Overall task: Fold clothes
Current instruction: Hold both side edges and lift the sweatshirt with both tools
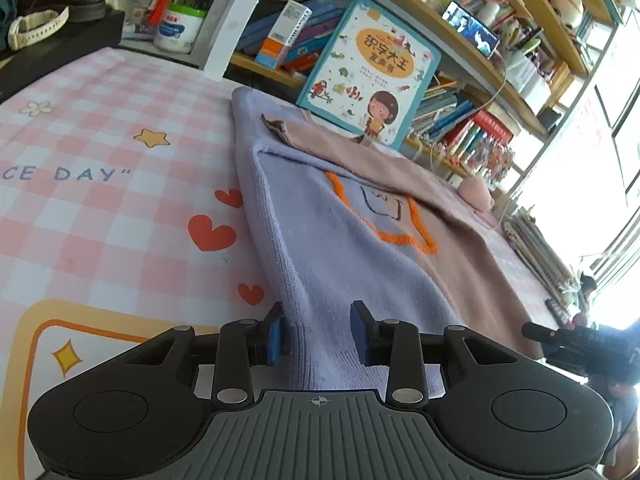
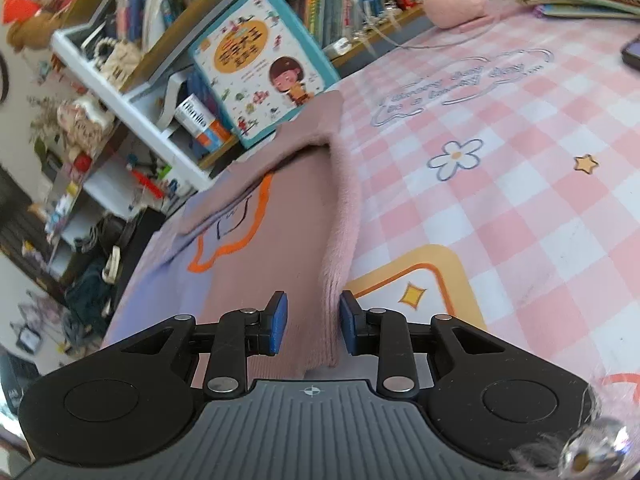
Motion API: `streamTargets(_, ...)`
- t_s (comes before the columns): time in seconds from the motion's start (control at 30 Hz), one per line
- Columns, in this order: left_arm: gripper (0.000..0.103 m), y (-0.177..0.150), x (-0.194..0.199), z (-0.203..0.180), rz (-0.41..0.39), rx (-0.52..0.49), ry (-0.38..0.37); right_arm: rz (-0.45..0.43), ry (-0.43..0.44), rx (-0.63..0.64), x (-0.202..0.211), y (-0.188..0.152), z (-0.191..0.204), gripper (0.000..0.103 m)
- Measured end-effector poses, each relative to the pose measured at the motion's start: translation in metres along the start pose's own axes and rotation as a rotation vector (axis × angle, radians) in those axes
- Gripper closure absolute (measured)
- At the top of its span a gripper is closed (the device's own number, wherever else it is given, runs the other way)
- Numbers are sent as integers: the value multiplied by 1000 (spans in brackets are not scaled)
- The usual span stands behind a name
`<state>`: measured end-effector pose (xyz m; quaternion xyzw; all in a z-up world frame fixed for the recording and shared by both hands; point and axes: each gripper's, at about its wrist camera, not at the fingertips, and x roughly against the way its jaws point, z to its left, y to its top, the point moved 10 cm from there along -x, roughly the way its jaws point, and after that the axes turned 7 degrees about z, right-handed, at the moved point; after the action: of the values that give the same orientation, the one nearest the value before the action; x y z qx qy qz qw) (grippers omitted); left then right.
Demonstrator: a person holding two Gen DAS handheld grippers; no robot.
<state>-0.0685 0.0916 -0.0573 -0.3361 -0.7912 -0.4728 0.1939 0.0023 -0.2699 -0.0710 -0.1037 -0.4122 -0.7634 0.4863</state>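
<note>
So the sweater (image 1: 360,248) is lying flat on the bench (image 1: 100,208) with its pink checked cover — half lavender, half dusty pink, with an orange star outline stitched on the front. Both sides look folded inward over the middle. The left claw (image 1: 320,332) sits right at the near hem of the lavender side, jaws parted, fabric between the blue pads (image 1: 275,338) but not pinched, as far as I can tell. The right claw (image 2: 312,326) is at the near end of the pink side, also released — the thick folded edge runs up between its pads (image 2: 278,322) without being squeezed. A picture book (image 1: 370,74) leans on the shelf (image 1: 492,80) just behind the sweater's far end.
</note>
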Motion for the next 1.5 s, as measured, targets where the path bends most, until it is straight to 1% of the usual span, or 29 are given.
streamTargets(0.07,69,-1,0,0,-2,-7,2,-2,4,-13,-1,4,-3,76)
streamTargets(0.27,70,0,0,2,-3,-1,-15,8,63,-84,-13,14,-10,77)
streamTargets(0.3,70,0,0,3,-4,7,-22,15,67,-79,-14,12,-9,80)
streamTargets(0.33,71,1,0,5,-5,16,-28,26,67,-67,-15,9,-7,87)
streamTargets(0.37,74,1,0,6,-7,22,-30,34,63,-54,-16,7,-5,90)
streamTargets(0.4,88,1,-1,8,-5,19,-13,36,55,-41,-15,4,-4,94)
streamTargets(0.43,98,0,-2,11,-2,15,8,38,48,-27,-15,2,-3,96)
streamTargets(0.53,98,0,1,16,-7,21,1,45,39,1,-12,-4,1,97)
streamTargets(0.6,98,0,6,19,-11,8,22,60,54,6,-11,-8,3,97)
streamTargets(0.7,97,-2,12,21,-3,10,3,77,80,11,-8,-16,4,97)
streamTargets(0.8,97,-5,11,21,14,4,-8,90,99,10,-7,-18,5,94)
streamTargets(1.0,97,-6,11,23,23,25,-26,85,92,23,-7,-18,8,94)
streamTargets(1.13,97,-8,12,22,20,16,-21,84,93,27,-6,-20,7,94)
streamTargets(1.27,97,-9,12,23,19,17,-23,86,111,-10,-5,-21,2,95)
streamTargets(1.33,93,-10,11,23,25,21,-28,90,118,-18,-5,-20,1,95)
streamTargets(1.5,92,-9,11,26,32,40,-45,82,110,13,-5,-21,4,95)
